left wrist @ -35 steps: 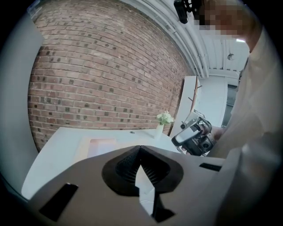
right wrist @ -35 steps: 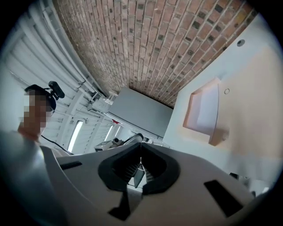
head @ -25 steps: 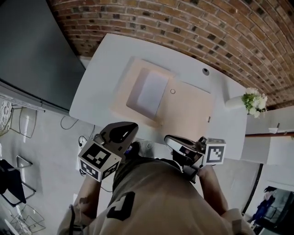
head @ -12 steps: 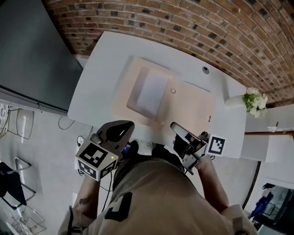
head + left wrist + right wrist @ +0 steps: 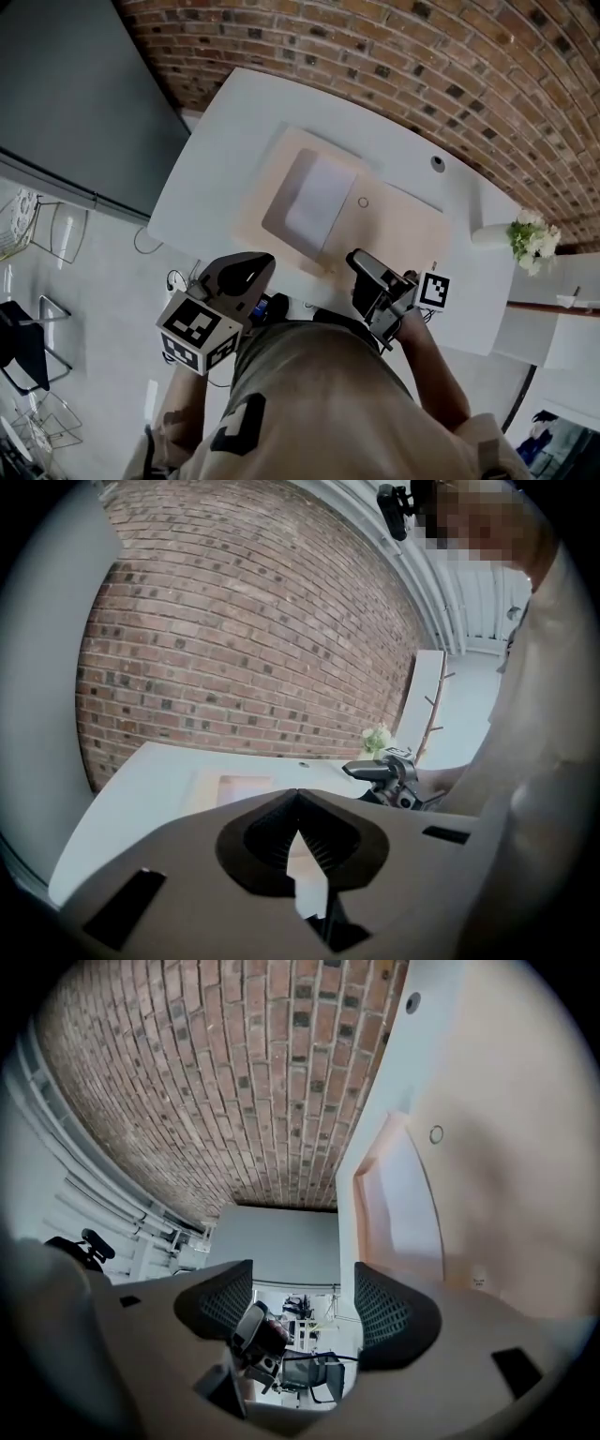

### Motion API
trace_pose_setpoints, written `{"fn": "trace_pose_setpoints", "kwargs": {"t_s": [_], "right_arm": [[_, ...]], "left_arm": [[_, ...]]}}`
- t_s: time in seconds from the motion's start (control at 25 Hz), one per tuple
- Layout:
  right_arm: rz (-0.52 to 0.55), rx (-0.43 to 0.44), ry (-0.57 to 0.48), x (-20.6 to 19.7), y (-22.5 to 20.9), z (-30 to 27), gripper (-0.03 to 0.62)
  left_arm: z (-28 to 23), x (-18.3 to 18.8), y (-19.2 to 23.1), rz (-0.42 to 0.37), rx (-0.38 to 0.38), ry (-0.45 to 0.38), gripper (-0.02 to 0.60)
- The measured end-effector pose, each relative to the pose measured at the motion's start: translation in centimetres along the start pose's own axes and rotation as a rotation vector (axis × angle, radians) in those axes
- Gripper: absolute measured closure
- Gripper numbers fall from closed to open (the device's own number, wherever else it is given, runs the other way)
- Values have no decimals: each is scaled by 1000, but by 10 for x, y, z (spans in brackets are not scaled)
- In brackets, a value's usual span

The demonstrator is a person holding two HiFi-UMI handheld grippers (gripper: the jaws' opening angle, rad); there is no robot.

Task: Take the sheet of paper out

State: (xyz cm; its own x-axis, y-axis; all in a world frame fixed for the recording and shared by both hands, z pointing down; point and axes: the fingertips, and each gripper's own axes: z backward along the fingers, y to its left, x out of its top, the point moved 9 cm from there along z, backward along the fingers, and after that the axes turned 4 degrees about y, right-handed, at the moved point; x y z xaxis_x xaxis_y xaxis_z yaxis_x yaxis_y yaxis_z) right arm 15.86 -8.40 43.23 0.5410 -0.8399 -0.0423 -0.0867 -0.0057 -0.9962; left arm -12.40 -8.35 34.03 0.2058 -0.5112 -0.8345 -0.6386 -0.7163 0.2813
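Right gripper (image 5: 360, 278), lower centre, had just opened its jaws wide, empty, likely readying to grasp the sheet of paper (image 5: 319, 202) inside the tan folder (image 5: 403, 239).

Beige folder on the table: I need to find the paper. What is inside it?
A white sheet of paper lies flat in the recessed half of the open beige folder. Anything beneath the sheet is covered and cannot be seen.

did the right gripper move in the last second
Yes. The right gripper has sunk toward the near edge of the table and rolled over. Its jaws have just been opening, and nothing is between them.
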Motion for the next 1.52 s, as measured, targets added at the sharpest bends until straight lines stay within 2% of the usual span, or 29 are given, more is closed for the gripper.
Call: {"fn": "trace_pose_setpoints", "kwargs": {"t_s": [0.16, 0.4, 0.56, 0.96, 1.12, 1.36, 1.52], "right_arm": [[-12, -18, 29, 6, -12, 0, 213], [-72, -54, 51, 15, -40, 0, 187], [-89, -94, 88, 16, -61, -6, 187], [-198, -240, 71, 18, -114, -26, 187], [-211, -273, 73, 17, -121, -36, 187], [-174, -324, 116, 16, -120, -48, 187], [-189, -321, 116, 20, -122, -59, 187]], "left_arm": [[-8, 6, -6, 2, 20, 13, 568], [-15, 10, -10, -2, 37, 33, 568], [-16, 6, -10, 7, 37, 46, 568], [-11, -6, -3, 16, 4, 68, 568], [-6, -9, 1, 27, 6, 68, 568], [-2, -13, 2, 26, -14, 74, 568], [-1, -14, 5, 26, -11, 72, 568]]}}
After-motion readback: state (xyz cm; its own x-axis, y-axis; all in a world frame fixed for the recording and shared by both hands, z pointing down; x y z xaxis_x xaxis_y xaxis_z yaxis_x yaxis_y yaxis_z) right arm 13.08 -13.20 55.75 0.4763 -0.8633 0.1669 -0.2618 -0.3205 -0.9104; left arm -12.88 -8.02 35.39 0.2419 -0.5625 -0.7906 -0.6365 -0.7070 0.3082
